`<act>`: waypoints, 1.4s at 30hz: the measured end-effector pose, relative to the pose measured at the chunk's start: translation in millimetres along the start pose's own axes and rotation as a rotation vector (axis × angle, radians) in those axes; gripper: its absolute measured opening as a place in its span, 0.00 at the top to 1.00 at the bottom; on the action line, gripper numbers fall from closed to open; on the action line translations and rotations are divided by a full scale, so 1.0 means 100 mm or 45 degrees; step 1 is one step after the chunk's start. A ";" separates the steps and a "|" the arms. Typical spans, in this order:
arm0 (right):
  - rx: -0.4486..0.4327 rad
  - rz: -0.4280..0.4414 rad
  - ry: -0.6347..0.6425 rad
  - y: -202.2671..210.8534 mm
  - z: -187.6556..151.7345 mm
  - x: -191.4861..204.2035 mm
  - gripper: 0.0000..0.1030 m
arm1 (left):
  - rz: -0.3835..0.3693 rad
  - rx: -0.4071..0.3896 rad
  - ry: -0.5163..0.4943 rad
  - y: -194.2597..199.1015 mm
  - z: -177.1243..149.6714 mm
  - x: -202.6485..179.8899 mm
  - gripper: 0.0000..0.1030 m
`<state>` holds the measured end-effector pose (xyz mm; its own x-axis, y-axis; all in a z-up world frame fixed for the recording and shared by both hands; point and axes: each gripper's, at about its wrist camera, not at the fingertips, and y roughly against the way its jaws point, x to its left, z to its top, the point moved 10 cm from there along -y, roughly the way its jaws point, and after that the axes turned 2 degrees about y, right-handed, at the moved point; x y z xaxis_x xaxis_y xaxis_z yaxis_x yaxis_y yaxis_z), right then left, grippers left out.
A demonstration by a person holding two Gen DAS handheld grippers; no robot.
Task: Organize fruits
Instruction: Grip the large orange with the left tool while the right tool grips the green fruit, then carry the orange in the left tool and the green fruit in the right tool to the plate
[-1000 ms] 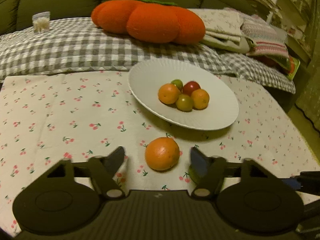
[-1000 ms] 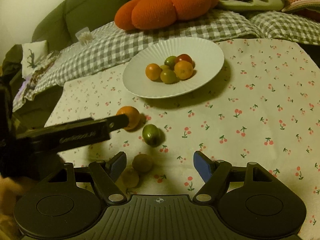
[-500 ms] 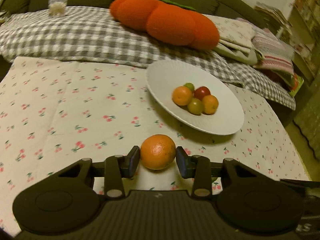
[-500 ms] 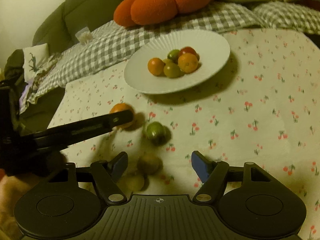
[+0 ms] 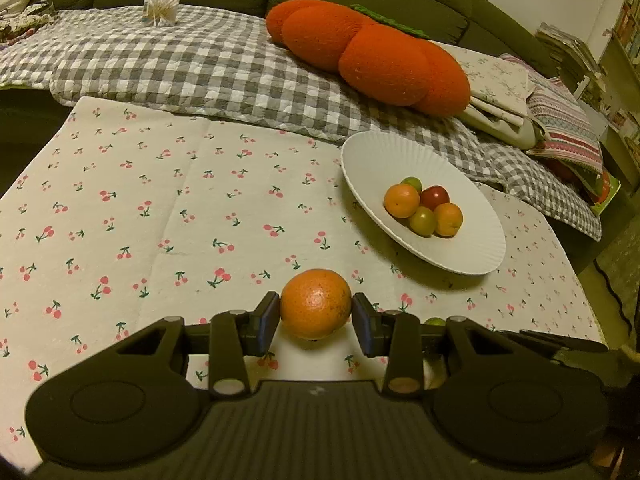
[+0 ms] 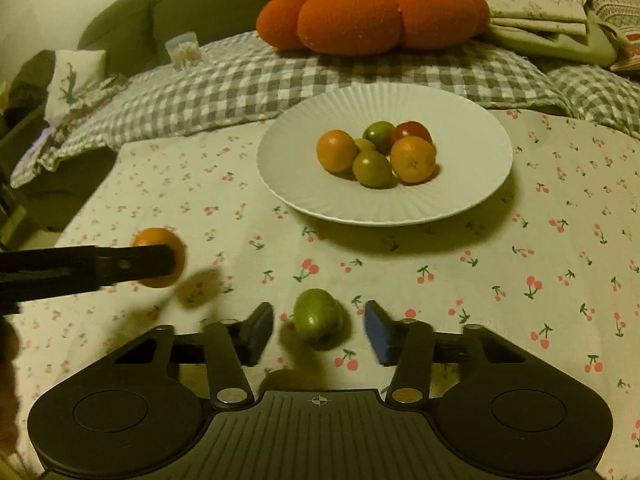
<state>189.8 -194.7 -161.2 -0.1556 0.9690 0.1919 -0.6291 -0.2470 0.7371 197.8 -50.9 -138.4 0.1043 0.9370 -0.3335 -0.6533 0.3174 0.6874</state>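
The left gripper (image 5: 316, 322) has the round orange citrus fruit (image 5: 315, 304) pinched square between its dark fingers (image 5: 266, 322), one pad on each flank, and the right wrist view shows that fruit clear of the cherry-print cloth on the counter (image 5: 160, 216), with its shadow lying apart beneath it. So the left side is loaded.

Over on the right, the right gripper (image 6: 318, 330) straddles the small green oval fruit (image 6: 318, 318), which sits on the cloth between the fingers with its long axis tipped slightly off upright in this view. The jaws are closing, yet a gap shows on both sides; the right-hand blue pad (image 6: 378, 332) stands further off than the left one, so the fruit lies a touch left of centre. No contact yet, as far as the blur allows.

The relation that matters now is the white fluted plate (image 6: 472, 184). From the left gripper it lies ahead and off to the right, near; from the right gripper it lies straight ahead, past a strip of bare cloth. It already carries a heap of small orange, green and red fruits (image 6: 380, 152) at its middle, so I judge each carry ends at the open rim side nearest that hand. A further pale fruit (image 5: 435, 322) peeks out behind the left gripper's right finger, low and mostly hidden.
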 end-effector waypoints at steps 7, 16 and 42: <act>-0.012 -0.018 0.022 0.01 0.00 0.03 0.76 | -0.005 -0.013 -0.012 0.04 0.01 -0.04 0.63; -0.051 0.001 -0.021 0.19 0.11 0.02 0.76 | -0.013 -0.040 -0.019 0.10 0.07 -0.09 0.63; -0.171 0.019 -0.137 0.56 0.43 -0.24 0.76 | -0.078 -0.099 -0.024 0.17 0.29 -0.35 0.63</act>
<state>190.7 -232.1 -96.7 -0.0879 0.9572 0.2759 -0.7246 -0.2515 0.6416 204.8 -74.3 -95.9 0.1597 0.9190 -0.3604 -0.7016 0.3625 0.6135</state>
